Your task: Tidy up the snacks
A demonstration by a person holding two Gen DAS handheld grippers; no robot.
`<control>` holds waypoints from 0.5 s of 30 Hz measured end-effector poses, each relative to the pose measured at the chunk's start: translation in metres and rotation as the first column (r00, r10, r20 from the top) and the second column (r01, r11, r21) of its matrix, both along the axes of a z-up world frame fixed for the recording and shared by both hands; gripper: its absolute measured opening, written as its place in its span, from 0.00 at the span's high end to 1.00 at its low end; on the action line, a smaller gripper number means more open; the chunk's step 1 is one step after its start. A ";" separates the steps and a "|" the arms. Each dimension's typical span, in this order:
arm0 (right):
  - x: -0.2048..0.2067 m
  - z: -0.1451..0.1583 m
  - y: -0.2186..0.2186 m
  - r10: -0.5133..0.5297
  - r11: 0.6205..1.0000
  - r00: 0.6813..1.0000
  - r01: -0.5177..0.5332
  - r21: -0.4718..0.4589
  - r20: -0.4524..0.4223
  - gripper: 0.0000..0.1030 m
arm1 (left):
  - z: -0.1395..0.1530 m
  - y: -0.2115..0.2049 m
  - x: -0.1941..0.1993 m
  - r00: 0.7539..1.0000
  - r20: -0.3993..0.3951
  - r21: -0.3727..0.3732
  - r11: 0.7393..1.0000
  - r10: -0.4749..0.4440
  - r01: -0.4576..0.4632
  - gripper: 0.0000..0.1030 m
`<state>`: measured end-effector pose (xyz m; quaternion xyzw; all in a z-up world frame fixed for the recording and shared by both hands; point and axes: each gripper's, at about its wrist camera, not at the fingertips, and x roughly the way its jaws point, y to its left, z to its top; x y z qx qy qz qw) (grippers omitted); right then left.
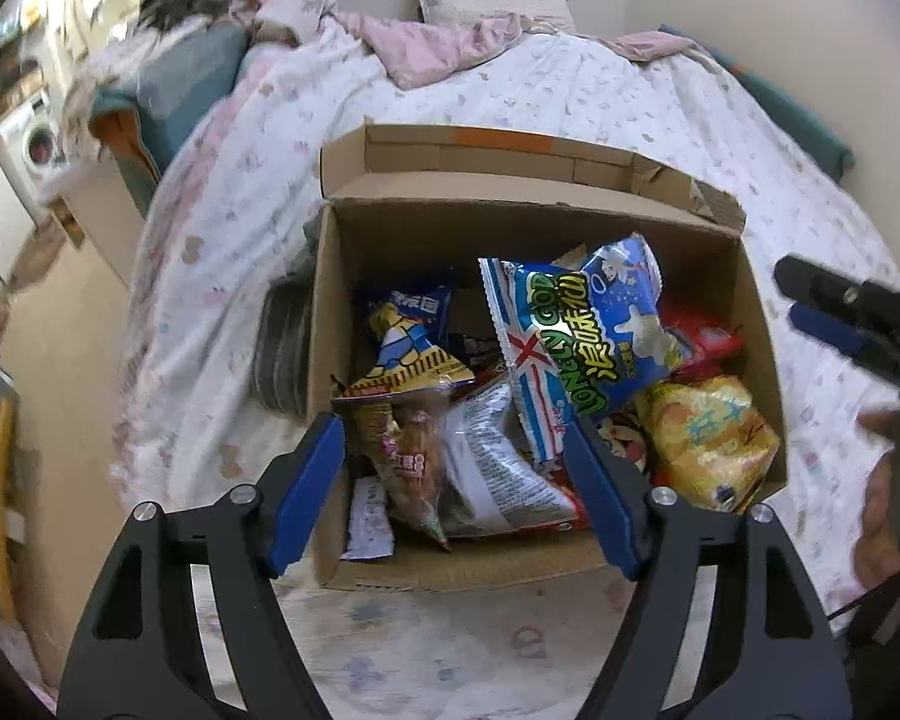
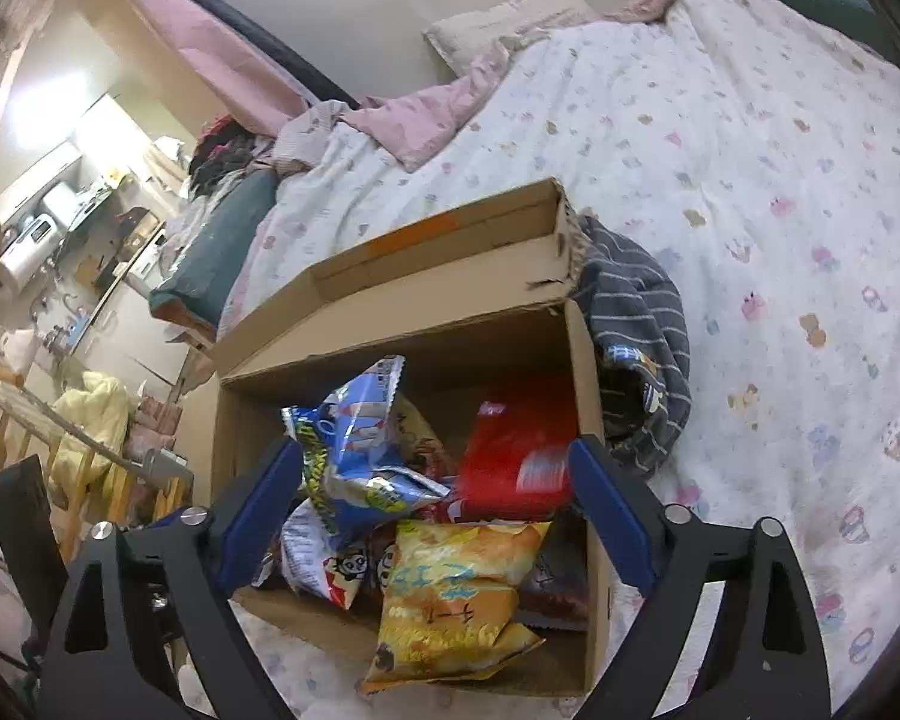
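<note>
An open cardboard box [image 1: 534, 222] stands on the bed, full of snack bags. In it lie a blue Lonely God bag [image 1: 582, 336], a yellow chip bag [image 1: 708, 438], a red bag [image 1: 711, 333], a pastry in a clear wrapper [image 1: 408, 456] and a blue cartoon bag [image 1: 408, 330]. My left gripper [image 1: 453, 423] hovers open over the box's near side, its pads touching nothing. My right gripper [image 2: 435, 450] is open above the blue bag [image 2: 360, 456], red bag [image 2: 516, 450] and yellow bag [image 2: 450, 594]. It also shows as the right gripper [image 1: 834, 312] at the edge of the left wrist view.
A grey striped garment [image 2: 636, 330] lies bunched against one side of the box [image 2: 390, 330]. The patterned quilt [image 2: 750, 180] covers the bed, with a pillow [image 2: 510, 18] at its head. A hand [image 1: 882, 480] holds the right gripper. Floor and a washing machine [image 1: 33, 144] lie to the left.
</note>
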<state>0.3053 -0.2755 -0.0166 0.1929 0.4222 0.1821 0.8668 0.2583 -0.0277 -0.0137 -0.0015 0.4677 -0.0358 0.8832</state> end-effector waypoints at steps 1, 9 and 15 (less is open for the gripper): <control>-0.002 0.003 0.002 0.004 1.000 1.000 -0.004 -0.011 0.015 0.05 | 0.001 0.000 -0.001 1.000 0.009 0.016 1.000 0.004 -0.004 0.29; -0.040 0.038 0.014 0.008 0.997 0.989 0.003 -0.076 0.150 0.00 | 0.033 0.014 -0.024 0.986 0.136 0.017 0.995 0.091 -0.094 0.29; -0.073 0.050 0.009 -0.023 0.997 0.987 0.035 -0.070 0.161 0.00 | 0.059 0.028 -0.056 0.963 0.239 -0.006 0.992 0.126 -0.128 0.09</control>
